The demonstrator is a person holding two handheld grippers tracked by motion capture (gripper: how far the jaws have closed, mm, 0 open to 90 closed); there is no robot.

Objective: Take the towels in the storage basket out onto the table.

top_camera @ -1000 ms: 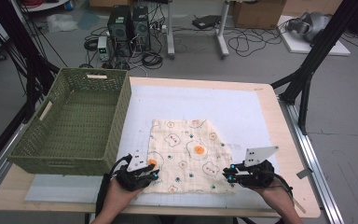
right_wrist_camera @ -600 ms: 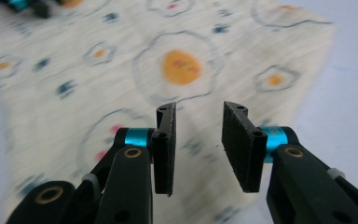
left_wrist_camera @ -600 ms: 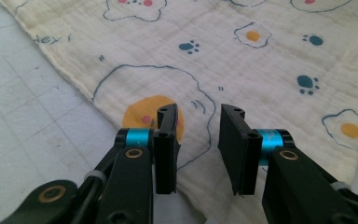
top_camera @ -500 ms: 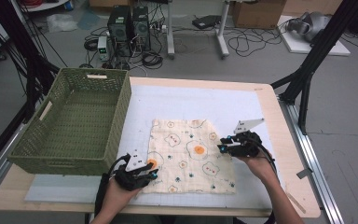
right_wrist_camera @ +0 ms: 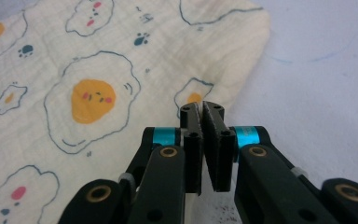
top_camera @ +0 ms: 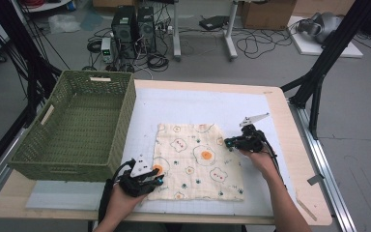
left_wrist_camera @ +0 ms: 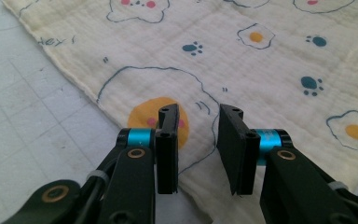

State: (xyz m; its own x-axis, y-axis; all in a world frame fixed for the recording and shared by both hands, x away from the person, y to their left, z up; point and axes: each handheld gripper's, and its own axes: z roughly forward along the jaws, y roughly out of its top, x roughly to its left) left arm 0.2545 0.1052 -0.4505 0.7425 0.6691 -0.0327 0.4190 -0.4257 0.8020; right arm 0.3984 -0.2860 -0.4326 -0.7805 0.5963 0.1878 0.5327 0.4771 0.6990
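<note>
A printed cloth [top_camera: 199,160] lies flat on the white mat [top_camera: 188,104], just right of the green basket [top_camera: 72,123]. The left gripper [top_camera: 145,180] sits at the cloth's near left corner; in the left gripper view [left_wrist_camera: 196,140] its jaws stand a little apart over the cloth's edge, with nothing pressed between them. The right gripper [top_camera: 235,142] rests at the cloth's right edge, toward the far corner. In the right gripper view [right_wrist_camera: 201,140] its jaws have just been closing and now meet almost pad to pad; whether they pinch the cloth's edge cannot be told.
</note>
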